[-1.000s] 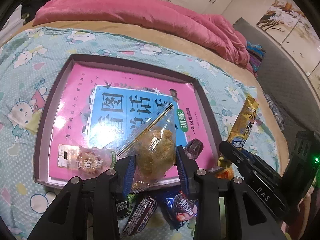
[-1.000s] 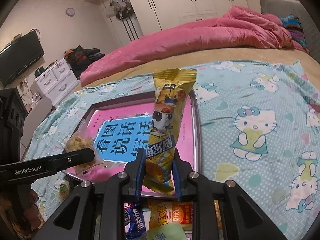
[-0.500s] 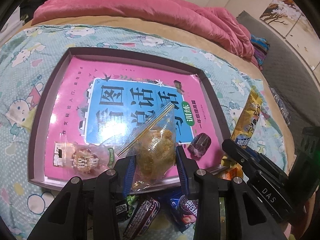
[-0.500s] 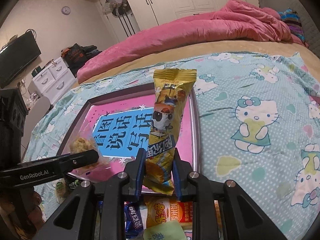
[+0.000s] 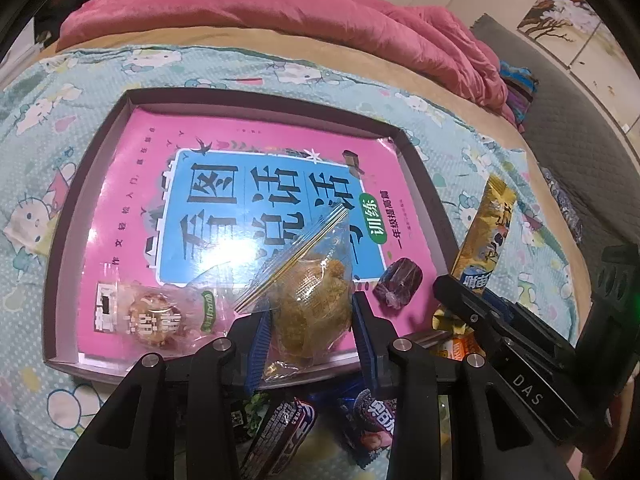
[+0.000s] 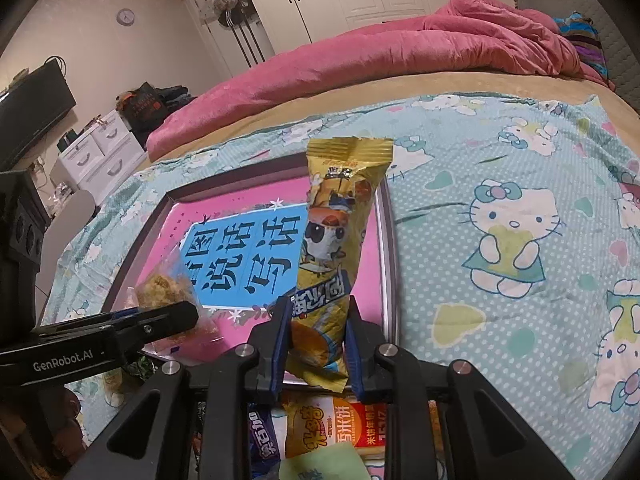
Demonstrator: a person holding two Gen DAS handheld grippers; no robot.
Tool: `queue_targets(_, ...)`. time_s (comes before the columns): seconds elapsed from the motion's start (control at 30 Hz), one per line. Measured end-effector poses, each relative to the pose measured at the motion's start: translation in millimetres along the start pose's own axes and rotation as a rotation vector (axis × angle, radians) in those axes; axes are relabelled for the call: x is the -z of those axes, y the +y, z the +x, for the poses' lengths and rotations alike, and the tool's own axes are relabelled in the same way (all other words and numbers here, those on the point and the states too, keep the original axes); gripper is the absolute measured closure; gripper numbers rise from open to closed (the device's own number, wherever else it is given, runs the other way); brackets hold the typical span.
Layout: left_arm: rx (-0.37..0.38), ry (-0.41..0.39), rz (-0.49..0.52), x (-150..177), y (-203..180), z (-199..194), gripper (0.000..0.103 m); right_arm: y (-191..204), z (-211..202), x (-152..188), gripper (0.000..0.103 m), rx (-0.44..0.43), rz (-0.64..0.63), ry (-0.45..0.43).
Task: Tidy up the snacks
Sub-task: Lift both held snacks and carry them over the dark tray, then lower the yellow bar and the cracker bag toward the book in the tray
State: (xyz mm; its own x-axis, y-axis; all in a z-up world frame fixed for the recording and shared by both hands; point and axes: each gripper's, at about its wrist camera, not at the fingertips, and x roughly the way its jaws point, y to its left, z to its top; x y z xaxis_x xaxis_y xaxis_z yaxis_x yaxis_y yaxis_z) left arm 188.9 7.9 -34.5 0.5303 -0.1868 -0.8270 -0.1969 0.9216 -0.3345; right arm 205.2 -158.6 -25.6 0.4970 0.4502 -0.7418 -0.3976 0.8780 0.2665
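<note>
A shallow box [image 5: 96, 148] with a pink and blue printed bottom lies on the bed. My left gripper [image 5: 310, 326] is shut on a clear packet of golden meat-floss cake [image 5: 312, 300] over the box's near edge. My right gripper [image 6: 316, 330] is shut on a tall yellow snack packet [image 6: 336, 240], held upright by the box's right wall [image 6: 390, 264]. That packet also shows in the left wrist view [image 5: 486, 236]. In the box lie a round pastry in clear wrap [image 5: 154, 316] and a dark wrapped sweet [image 5: 398, 282].
Loose snacks lie on the bedsheet below the grippers: dark cookie packets [image 5: 280, 440] and an orange rice-cracker pack [image 6: 332, 424]. A pink duvet [image 6: 360, 52] is heaped at the far side of the bed. Drawers and a TV stand at the left.
Both grippers have shifted slightly forward over the box, still holding their packets. The box looks a little nearer and larger in both views.
</note>
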Motion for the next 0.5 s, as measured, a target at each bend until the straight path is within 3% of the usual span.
queue_targets(0.5, 0.001, 0.023, -0.008, 1, 3, 13, 0.063, 3, 8, 6, 0.077, 0.013, -0.006, 0.028)
